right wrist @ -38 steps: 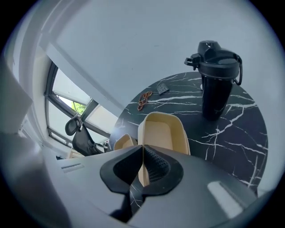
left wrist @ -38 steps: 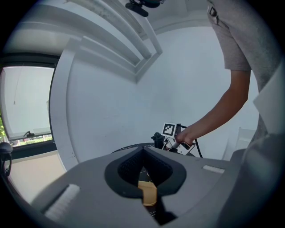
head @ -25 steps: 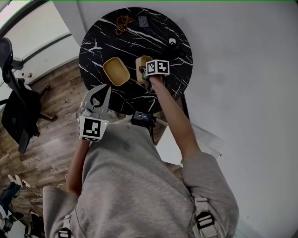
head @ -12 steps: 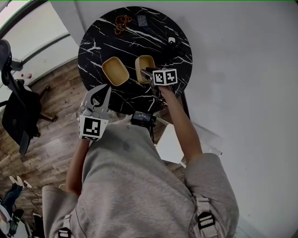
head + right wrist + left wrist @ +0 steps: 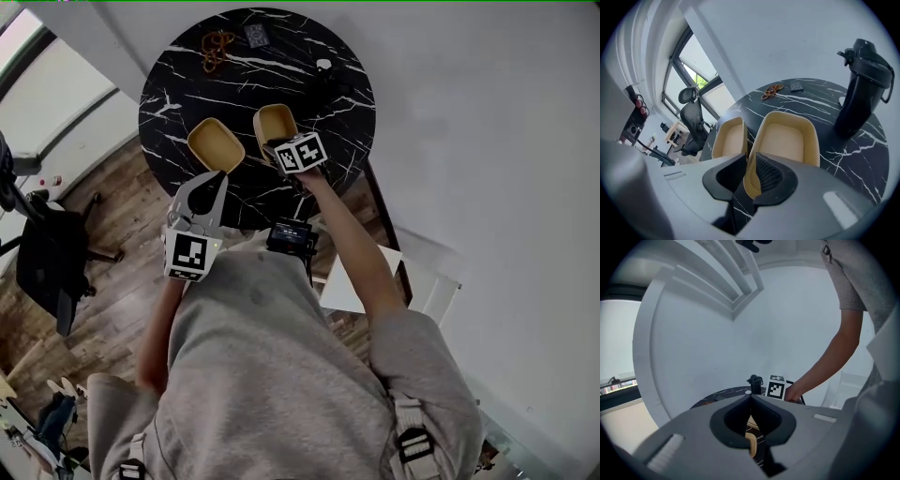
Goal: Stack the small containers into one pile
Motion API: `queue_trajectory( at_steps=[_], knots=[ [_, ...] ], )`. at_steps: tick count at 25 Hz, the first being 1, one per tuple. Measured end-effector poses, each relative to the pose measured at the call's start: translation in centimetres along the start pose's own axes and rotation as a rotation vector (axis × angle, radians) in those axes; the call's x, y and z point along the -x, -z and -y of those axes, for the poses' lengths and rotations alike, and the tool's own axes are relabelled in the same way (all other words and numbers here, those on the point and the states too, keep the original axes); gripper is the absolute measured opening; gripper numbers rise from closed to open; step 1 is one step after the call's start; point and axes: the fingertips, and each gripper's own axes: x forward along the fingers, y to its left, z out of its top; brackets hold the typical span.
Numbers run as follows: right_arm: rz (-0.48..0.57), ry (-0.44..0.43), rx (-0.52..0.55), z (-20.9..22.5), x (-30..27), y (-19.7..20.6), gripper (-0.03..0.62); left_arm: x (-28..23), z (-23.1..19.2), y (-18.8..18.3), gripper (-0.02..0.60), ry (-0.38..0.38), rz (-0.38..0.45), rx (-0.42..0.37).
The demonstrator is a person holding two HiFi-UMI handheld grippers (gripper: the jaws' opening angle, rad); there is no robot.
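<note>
Head view: container A and container B stand apart on the table, B at 9 o'clock of A. Nothing stacked yet.
Left gripper view: left claw together, empty.
Right gripper view: right claw closing astride A's near wall, seemingly not yet pinching.

Two small tan containers stand side by side on one round black marble table, one to the left and one to the right. One black lidded bottle stands at the far right. At the far edge lie one small dark flat rectangle and, left of it, one brown tangle. One black office chair stands on the floor at the left.
</note>
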Motion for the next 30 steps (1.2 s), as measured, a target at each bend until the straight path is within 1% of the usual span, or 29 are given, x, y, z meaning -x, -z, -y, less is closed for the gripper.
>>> queue_trajectory(
  at_steps=[6,9,11,13,16,19,22,23,25,27,30],
  knots=[
    [-0.003,0.026,-0.008,-0.1,-1.1,0.3,0.074,-1.9,1.3,0.0,0.0,0.039,-0.019,-0.009],
    [-0.033,0.033,-0.003,0.0,-1.8,0.9,0.078,-2.4,1.7,0.1,0.0,0.049,-0.026,-0.009],
    [-0.045,0.041,0.011,0.0,-2.0,1.0,0.083,-2.7,1.8,0.0,0.0,0.051,-0.029,-0.007],
    [-0.042,0.055,0.046,-0.2,-1.7,0.8,0.086,-3.0,1.8,0.0,0.0,0.05,-0.031,-0.004],
    [-0.009,0.062,0.091,-0.1,-0.5,0.2,0.084,-3.4,1.8,0.0,0.0,0.048,-0.036,-0.001],
    [0.068,0.067,0.125,0.6,1.3,-1.0,0.072,-3.6,1.8,0.0,0.0,0.045,-0.04,0.001],
    [0.08,0.09,0.187,1.4,1.9,-1.2,0.069,-3.6,1.6,0.4,0.0,0.038,-0.05,0.004],
    [0.072,0.111,0.194,1.9,2.0,-1.0,0.067,-3.5,1.5,0.5,0.0,0.036,-0.053,0.006],
    [0.032,0.152,0.172,3.3,1.9,0.2,0.057,-3.3,1.3,0.7,0.0,0.028,-0.057,0.012],
    [-0.046,0.173,0.157,4.4,1.2,2.2,0.057,-3.1,0.9,0.8,0.0,0.018,-0.059,0.016],
    [-0.163,0.198,0.21,5.3,0.2,5.1,0.058,-2.8,0.6,1.0,0.0,0.008,-0.057,0.018]
  ],
)
